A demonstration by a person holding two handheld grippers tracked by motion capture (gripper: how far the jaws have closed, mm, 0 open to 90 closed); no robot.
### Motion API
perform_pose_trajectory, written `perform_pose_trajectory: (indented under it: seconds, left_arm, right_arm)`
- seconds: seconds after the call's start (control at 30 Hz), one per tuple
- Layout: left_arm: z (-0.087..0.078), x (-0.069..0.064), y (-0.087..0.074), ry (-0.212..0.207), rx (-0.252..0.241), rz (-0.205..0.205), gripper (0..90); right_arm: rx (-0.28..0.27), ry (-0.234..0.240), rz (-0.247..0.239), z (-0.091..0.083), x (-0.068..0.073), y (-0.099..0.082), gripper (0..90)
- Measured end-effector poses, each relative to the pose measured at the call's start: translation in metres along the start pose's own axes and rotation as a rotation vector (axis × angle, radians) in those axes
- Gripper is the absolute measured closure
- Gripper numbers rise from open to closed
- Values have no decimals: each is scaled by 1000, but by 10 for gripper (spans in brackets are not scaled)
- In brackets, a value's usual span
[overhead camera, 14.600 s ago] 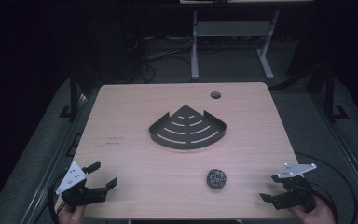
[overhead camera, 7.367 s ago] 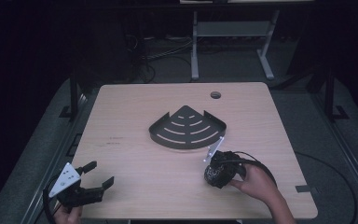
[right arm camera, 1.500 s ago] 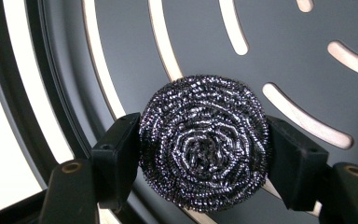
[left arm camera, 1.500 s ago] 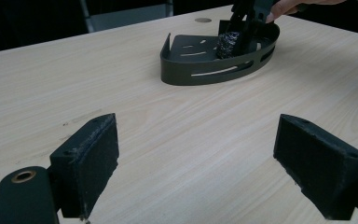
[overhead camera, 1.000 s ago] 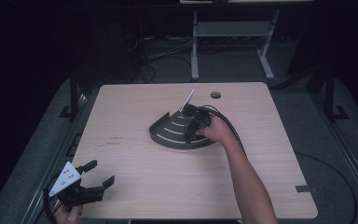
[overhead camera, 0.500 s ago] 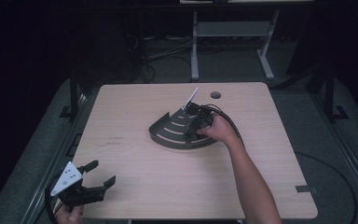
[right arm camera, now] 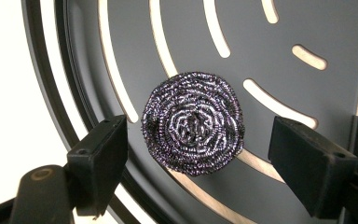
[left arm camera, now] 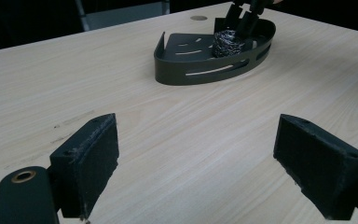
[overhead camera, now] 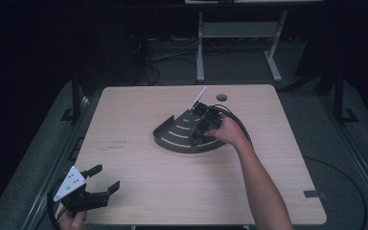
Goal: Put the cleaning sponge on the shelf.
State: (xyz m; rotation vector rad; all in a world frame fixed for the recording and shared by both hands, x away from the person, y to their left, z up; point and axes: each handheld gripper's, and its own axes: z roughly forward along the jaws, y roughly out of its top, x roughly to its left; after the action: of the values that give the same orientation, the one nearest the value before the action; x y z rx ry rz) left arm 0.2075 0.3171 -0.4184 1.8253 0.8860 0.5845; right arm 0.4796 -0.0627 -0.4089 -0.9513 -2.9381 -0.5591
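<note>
Two open jaws of our right claw [right arm camera: 193, 161] flanked a metal scrubber [right arm camera: 193, 129] in the black tray [right arm camera: 307, 56]; our left claw [left arm camera: 205, 168] gaped empty.

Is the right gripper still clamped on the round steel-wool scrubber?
No: the right gripper has its jaws spread with gaps on both sides of the round steel-wool scrubber, which lies in the dark slotted metal tray.
</note>
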Motion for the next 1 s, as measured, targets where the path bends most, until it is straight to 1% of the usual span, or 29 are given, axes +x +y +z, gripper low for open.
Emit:
perform_pose_trajectory:
  seconds: [0.1,0.3,0.47,0.5,0.7,0.87,1.0]
  left_arm:
    - [-1,0,0,5,-4,3,132]
    - [-1,1,0,-1,-7,0,133]
    - [-1,1,0,-2,-4,3,133]
    - [-1,1,-1,0,-2,-2,133]
    - [-3,2,-1,1,-6,-7,132]
    - [-2,2,-1,4,-5,-2,133]
    - [-2,2,-1,2,-5,-2,133]
  right_arm:
    - [-1,-4,-1,-3,1,-1,193]
    - [-6,-17,-3,-9,2,-2,190]
    - [-10,-30,-16,-13,4,-3,187]
    - [-10,-31,-16,-14,5,-4,186]
    - [-15,-31,-13,-21,5,-6,186]
    - [-21,-32,-15,-25,6,-8,186]
    - [-37,-26,-18,-28,8,-10,186]
